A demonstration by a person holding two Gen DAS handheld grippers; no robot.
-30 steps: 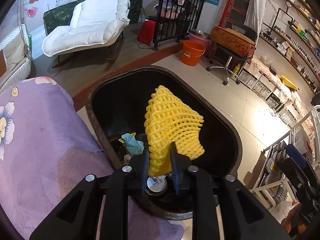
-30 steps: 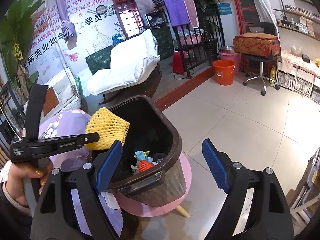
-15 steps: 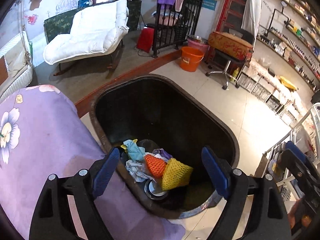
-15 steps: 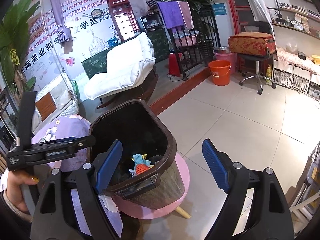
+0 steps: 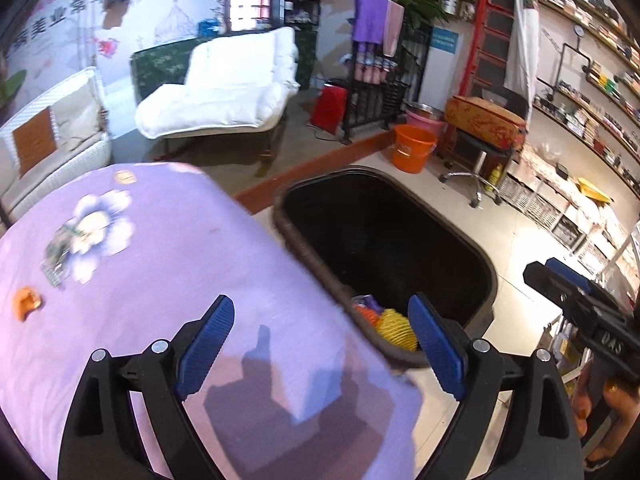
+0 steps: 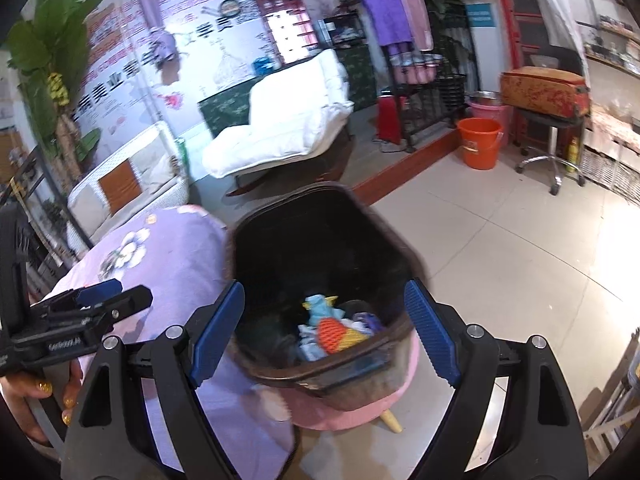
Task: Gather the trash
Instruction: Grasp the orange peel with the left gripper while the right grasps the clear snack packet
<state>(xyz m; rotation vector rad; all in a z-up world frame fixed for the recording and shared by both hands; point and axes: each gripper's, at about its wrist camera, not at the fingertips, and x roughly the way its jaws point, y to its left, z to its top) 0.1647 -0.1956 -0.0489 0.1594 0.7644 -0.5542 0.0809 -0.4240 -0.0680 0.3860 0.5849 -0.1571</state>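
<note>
the biggest thing under me is the purple flowered cloth (image 5: 168, 248), filling the left wrist view from nine o'clock down to six. at its edge, toward two o'clock, stands the dark bin (image 5: 384, 240), which in the right wrist view (image 6: 320, 240) rests on a pink stool (image 6: 360, 408). i hold the left gripper (image 5: 320, 340) over the cloth near the bin's rim, released, jaws spread wide with nothing between them. the right gripper (image 6: 324, 332) hangs over the bin's near rim, also released and empty.

inside the bin, low at the near side, lies the trash: a yellow foam net (image 5: 396, 330), an orange net (image 6: 334, 330), a blue scrap (image 6: 320, 306) and some pale paper. out on the cloth at nine o'clock sits a small orange scrap (image 5: 26, 304), well apart from my fingers; i judge it the next piece to fetch.

what could go wrong: the scrap looks small and low, so closing too high would slide off it, and closing too deep would pinch the cloth and drag it. the bin appears to tilt on its soft stool, so a knock from either gripper on the rim could tip it and spill the lot. my two grippers work close together here, so a careless crossing could bump them.
</note>
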